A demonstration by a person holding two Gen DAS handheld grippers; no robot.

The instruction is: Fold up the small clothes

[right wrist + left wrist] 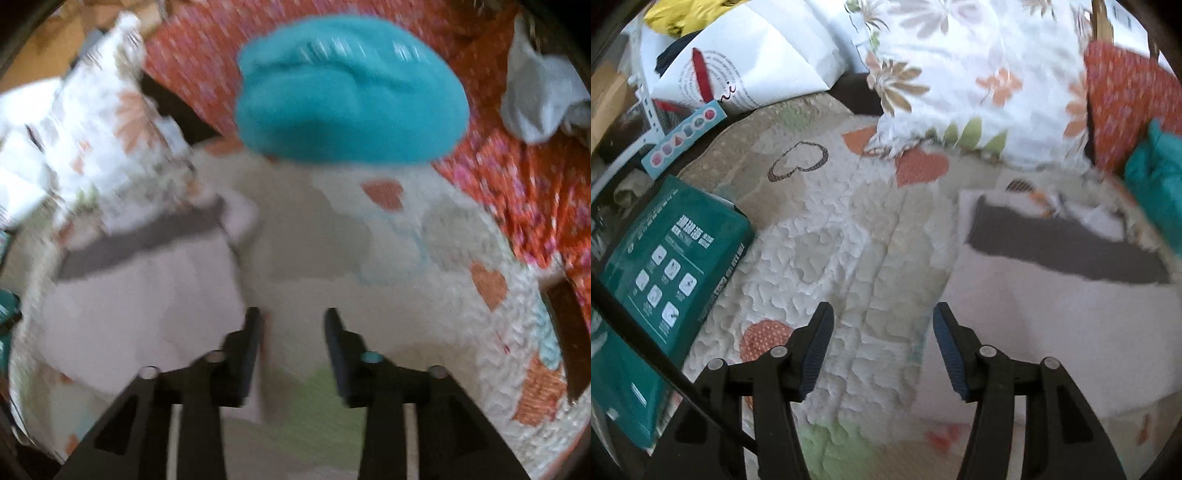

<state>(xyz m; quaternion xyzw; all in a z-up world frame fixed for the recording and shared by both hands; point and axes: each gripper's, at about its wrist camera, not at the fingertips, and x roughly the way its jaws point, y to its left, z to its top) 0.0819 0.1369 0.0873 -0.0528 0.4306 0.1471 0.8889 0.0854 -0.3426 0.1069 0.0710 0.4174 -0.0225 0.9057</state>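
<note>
One pale pink garment (1052,314) lay flat on the quilt (820,236), beside one teal bundle (351,92). Both the left gripper (882,332) and right gripper (293,332) were spread, empty. One green package (665,273) stood left.

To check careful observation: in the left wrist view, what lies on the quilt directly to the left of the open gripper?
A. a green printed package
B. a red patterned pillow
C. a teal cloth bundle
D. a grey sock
A: the green printed package lies left of the left gripper.
</note>
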